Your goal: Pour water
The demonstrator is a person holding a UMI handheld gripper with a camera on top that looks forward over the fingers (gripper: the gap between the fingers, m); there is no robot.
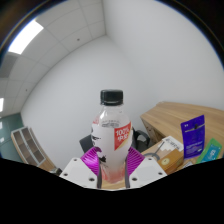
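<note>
Standing upright between the fingers, the water bottle [112, 135] points its black cap [112, 97] straight up, long axis vertical. The gripper [115, 170] is clenched on it, both purple pads [94, 162] pressing its lower body. Beyond and beside it, a wooden table [170, 115] carries a blue packet [194, 135].

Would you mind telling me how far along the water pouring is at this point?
Done: the bottle is lifted off the table, with the gripper shut on it. In hand: the bottle is upright, its black cap on. Left: uncapping, tilting and pouring; no cup is in view.
</note>
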